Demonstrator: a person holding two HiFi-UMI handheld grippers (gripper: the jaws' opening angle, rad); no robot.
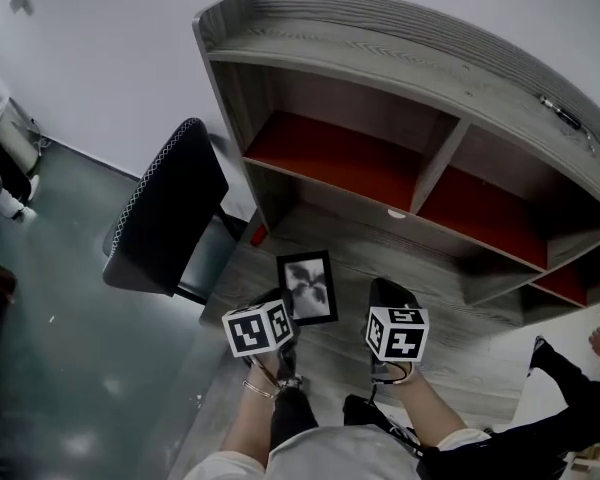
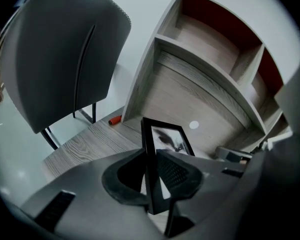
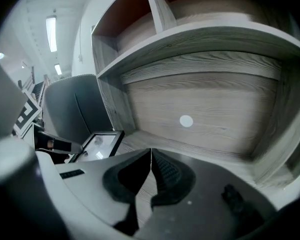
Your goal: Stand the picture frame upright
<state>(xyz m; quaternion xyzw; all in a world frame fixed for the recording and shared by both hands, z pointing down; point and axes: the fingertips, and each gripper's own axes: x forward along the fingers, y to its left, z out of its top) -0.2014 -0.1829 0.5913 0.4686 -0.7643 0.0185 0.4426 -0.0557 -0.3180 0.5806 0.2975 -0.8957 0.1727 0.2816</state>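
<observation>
1. Black chair [image 1: 165,213] stands at the left, with a small red thing [image 1: 258,235] by the shelf unit's foot.
2. Grey wood shelf unit [image 1: 380,38] has red-backed compartments and a white dot [image 1: 396,213] on its lower panel.
3. Left gripper [image 2: 152,179] jaws clamp the edge of the black picture frame [image 2: 165,139], which is tilted over the counter [image 2: 85,144] and shows a grey print.
4. Right gripper [image 3: 151,176] jaws are pressed together on nothing, just right of the frame.

Grey wood-grain desk [image 1: 350,253], small red object [image 1: 258,235] at its edge.
</observation>
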